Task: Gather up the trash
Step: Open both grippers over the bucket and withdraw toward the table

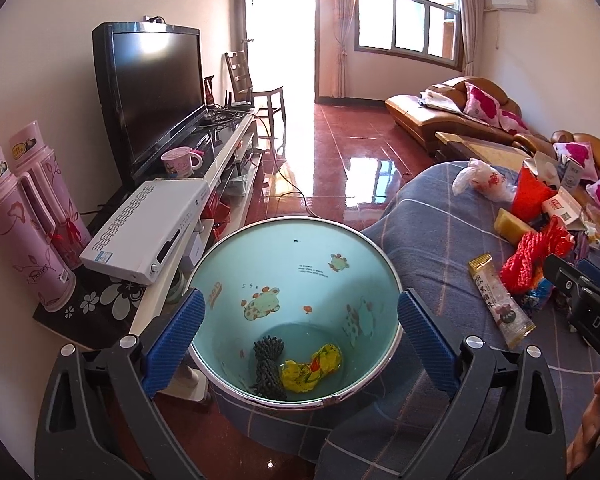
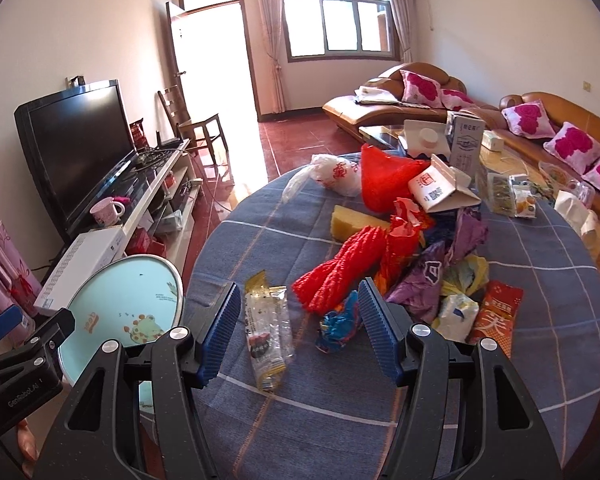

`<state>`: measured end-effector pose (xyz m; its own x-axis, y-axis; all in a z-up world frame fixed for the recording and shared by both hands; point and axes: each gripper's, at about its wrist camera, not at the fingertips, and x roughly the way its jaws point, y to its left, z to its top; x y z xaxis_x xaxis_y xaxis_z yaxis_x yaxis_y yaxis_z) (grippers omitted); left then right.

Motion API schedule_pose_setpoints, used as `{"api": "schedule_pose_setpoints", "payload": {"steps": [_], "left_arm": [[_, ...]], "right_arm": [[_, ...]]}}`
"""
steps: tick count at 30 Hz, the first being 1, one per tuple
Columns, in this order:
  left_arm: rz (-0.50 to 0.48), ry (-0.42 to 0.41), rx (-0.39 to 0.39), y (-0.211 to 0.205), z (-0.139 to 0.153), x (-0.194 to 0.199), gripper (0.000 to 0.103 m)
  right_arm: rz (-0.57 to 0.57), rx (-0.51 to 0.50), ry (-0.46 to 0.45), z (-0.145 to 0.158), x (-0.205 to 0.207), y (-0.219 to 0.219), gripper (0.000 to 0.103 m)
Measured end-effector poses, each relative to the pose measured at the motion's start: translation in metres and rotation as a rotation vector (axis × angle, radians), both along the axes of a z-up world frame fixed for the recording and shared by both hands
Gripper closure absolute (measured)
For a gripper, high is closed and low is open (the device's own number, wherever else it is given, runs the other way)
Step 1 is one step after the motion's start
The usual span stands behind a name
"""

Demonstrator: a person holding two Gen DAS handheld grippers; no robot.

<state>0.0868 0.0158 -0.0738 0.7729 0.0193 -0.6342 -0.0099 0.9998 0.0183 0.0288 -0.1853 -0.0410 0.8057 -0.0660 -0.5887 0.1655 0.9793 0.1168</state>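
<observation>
The left gripper (image 1: pixel 300 316) hid the bin's (image 1: pixel 296 248) near rim behind its 2 blue pads. Print on the snack sachet (image 2: pixel 266 336) between the right gripper's (image 2: pixel 296 324) fingers was too small to read. A crumpled blue wrapper (image 2: pixel 338 326) sat partly behind its right finger.

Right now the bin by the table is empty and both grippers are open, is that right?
Not quite. The bin is not empty: the left wrist view shows a yellow wrapper and a dark net at its bottom. Both grippers, left and right, are open.
</observation>
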Motion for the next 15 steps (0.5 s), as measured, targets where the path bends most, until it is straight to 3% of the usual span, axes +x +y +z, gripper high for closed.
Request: {"api": "schedule_pose_setpoints", "payload": {"steps": [15], "left_arm": [[-0.117,-0.06,0.045,-0.064,0.024,-0.024,0.006]], "right_arm": [[-0.141,0.054,-0.033,0.004,-0.045,-0.068,0.042]]}}
